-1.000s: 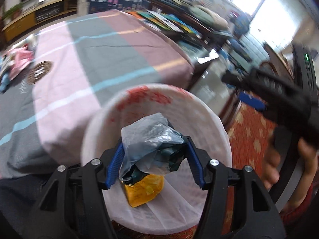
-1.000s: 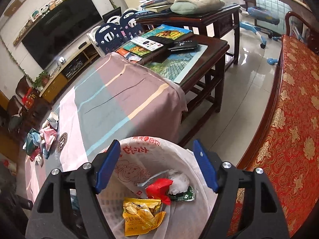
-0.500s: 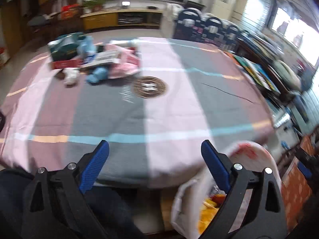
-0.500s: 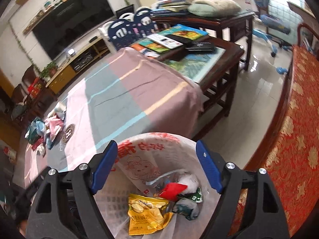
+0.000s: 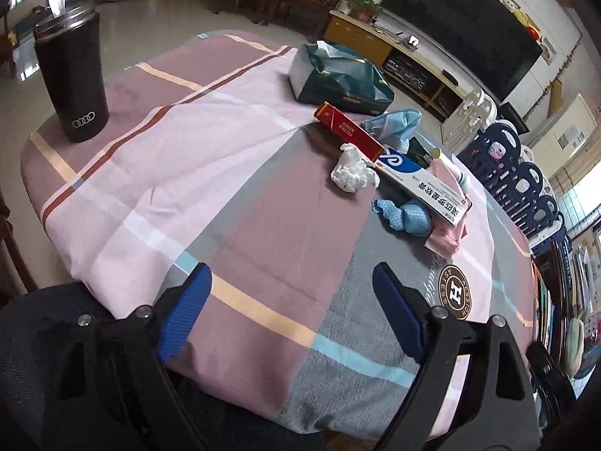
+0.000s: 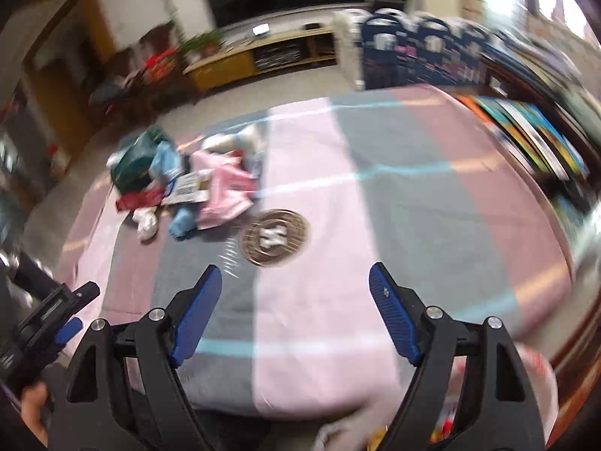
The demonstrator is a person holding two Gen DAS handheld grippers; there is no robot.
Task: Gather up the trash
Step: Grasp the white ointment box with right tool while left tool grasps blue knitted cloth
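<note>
Left wrist view: the trash pile (image 5: 394,161), a crumpled white tissue (image 5: 353,169), blue wads, boxes and a teal bag, lies on the table (image 5: 244,225) well beyond the left tool (image 5: 291,312), whose jaws have just been widening then easing in, standing apart with nothing between them. The right tool (image 6: 295,308) gapes empty too. A black tumbler (image 5: 73,75) stands apart.

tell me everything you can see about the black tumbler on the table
The black tumbler stands upright near the far left edge of the table, on the striped pink and mauve tablecloth. It is tall, slightly tapered toward the base, with a matte dark body and a small four-ring logo printed in white low on its side. A grey ringed lid caps it, and a white piece sticks up from the lid. Nothing else touches it; the trash pile lies well off to its right.
</note>
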